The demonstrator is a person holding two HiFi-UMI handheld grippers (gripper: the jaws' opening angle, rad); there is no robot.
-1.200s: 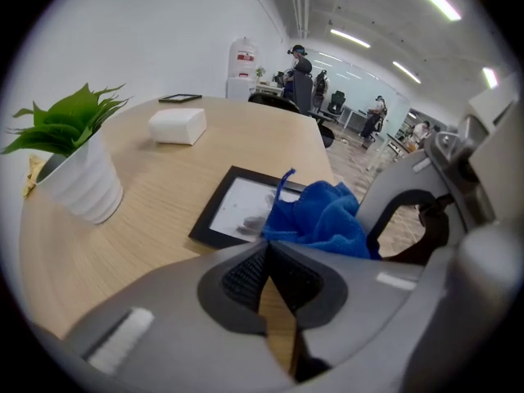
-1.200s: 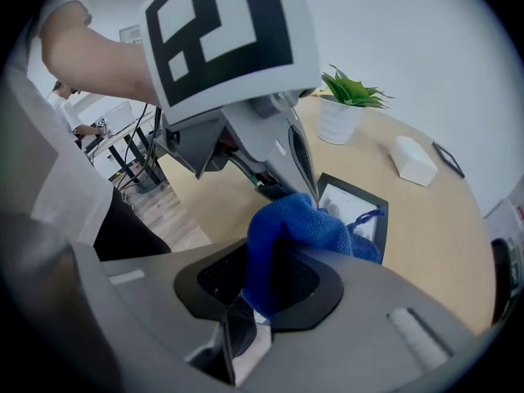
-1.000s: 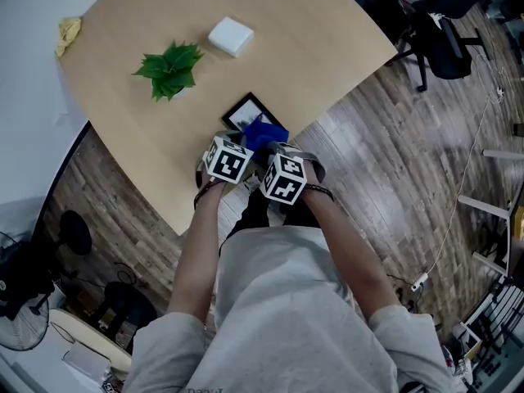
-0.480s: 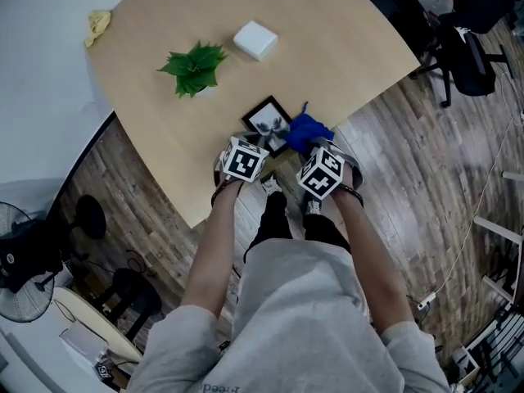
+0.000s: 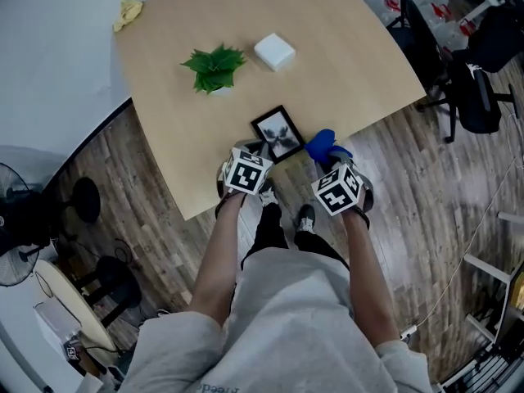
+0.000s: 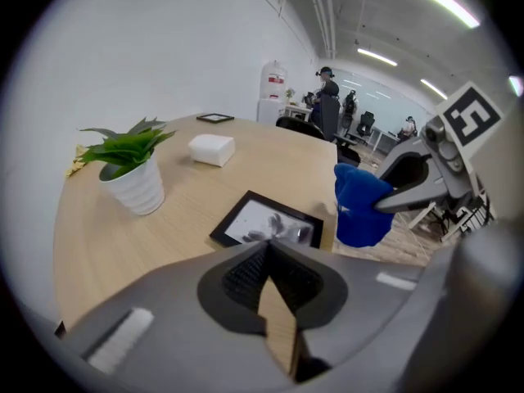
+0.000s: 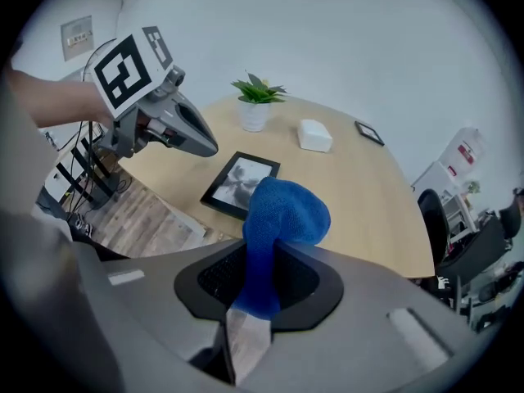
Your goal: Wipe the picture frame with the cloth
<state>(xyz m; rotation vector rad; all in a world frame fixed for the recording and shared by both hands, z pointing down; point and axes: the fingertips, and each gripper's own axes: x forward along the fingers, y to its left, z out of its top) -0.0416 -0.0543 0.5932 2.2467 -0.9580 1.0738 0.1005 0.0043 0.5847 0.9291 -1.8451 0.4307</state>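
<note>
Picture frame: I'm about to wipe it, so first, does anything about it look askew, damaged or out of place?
Nothing stands out. The picture frame lies flat and face up near the table edge without overhanging it, and no crack or spill shows.

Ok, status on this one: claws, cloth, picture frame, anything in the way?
Left claw shut, empty. Right claw shut on blue cloth, beside picture frame, not touching. Frame flat near table edge. Nothing blocking.

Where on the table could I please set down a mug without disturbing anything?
Bare tabletop lies right of the white box toward the right edge, and between the plant and the near left edge. The near edge around the picture frame and blue cloth is crowded.
</note>
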